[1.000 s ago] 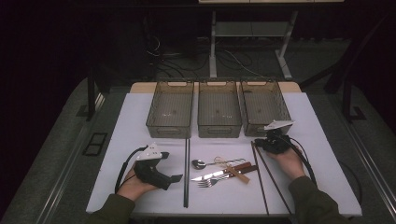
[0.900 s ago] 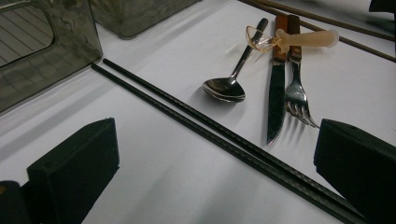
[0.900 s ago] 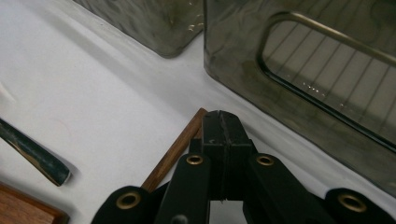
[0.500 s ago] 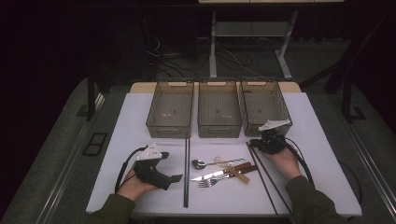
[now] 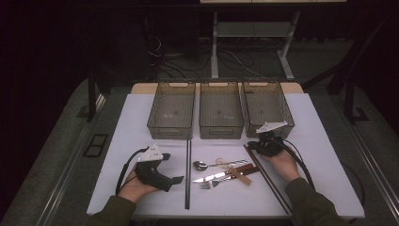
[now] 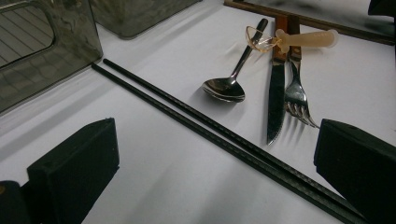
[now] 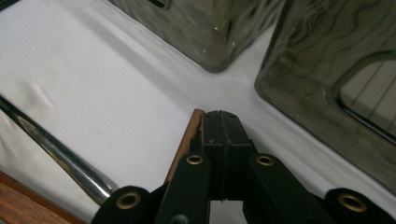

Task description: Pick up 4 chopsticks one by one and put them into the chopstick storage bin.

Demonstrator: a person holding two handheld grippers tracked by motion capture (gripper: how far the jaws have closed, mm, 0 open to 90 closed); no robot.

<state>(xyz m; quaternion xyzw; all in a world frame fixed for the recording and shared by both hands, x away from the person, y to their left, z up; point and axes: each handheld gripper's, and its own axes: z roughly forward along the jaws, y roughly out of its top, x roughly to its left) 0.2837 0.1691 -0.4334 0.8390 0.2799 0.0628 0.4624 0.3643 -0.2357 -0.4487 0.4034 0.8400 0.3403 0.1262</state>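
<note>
My left gripper lies in a hand at the front left of the white table, jaws open toward the cutlery. In the left gripper view a pair of black chopsticks runs across between its wide-apart pads, untouched. Beyond them lie a spoon, a knife and a fork. My right gripper is shut, its tip right beside the far end of a brown chopstick. Nothing shows between its jaws. The brown chopsticks slant toward the front edge.
Three smoky see-through bins stand in a row at the back of the table. Two of their corners rise just ahead of the right gripper. A beige handle with a wire loop lies across the cutlery.
The right gripper has shifted a little to the left, toward the far end of the brown chopsticks. The left gripper and the cutlery have stayed put.
</note>
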